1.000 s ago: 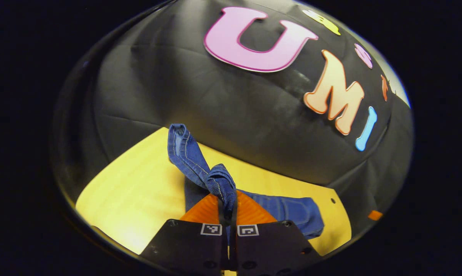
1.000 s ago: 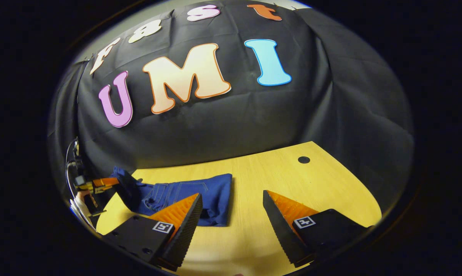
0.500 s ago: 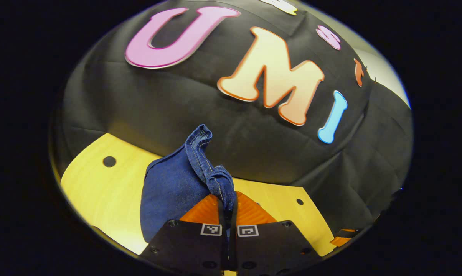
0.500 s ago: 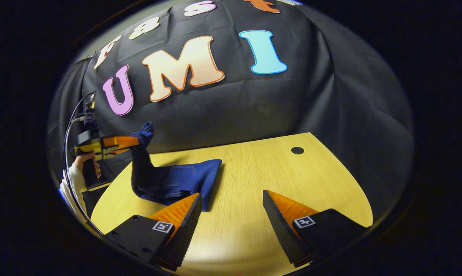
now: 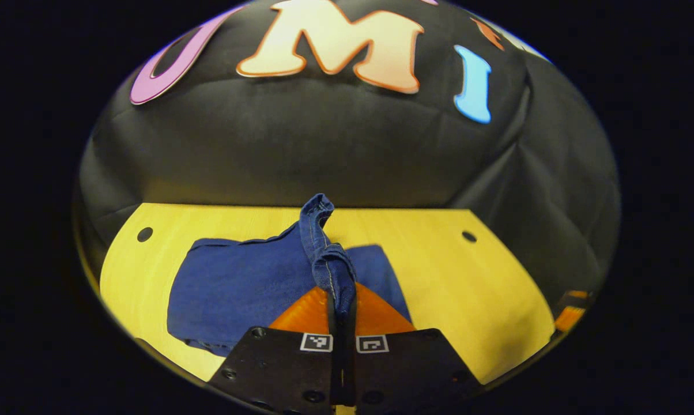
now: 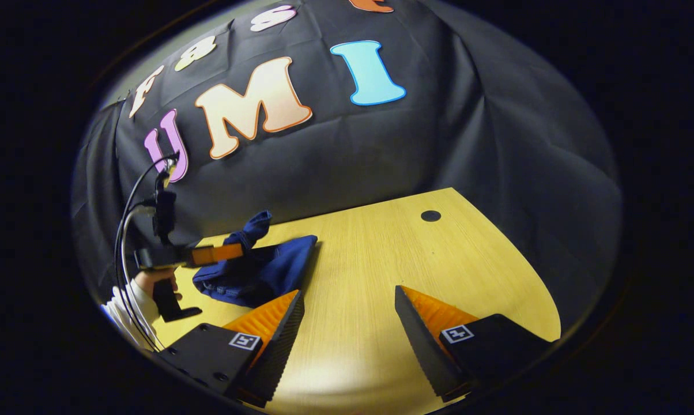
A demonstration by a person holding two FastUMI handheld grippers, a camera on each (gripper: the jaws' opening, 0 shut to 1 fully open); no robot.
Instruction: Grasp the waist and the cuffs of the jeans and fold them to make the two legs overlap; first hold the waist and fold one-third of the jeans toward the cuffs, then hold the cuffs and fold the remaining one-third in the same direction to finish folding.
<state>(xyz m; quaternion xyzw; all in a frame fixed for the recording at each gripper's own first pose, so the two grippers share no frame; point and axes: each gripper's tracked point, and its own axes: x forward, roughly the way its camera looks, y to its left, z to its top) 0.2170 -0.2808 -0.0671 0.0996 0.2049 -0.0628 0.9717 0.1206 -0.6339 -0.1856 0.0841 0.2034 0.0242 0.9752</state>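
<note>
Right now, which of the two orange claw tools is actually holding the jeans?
The left gripper: its jaws are shut on a bunched hem of the jeans. The right gripper hangs open over the bare table.

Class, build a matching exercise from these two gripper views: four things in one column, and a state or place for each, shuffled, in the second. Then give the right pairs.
Things:
1. left gripper
2. right gripper
3. jeans
4. hole in the table

States or places:
A. open, nothing between its fingers
B. near the table's far edge, uncovered
C. shut on a bunched strip of denim
D. blue, partly folded on the yellow wooden table

Pairs: 1-C, 2-A, 3-D, 4-B
</note>
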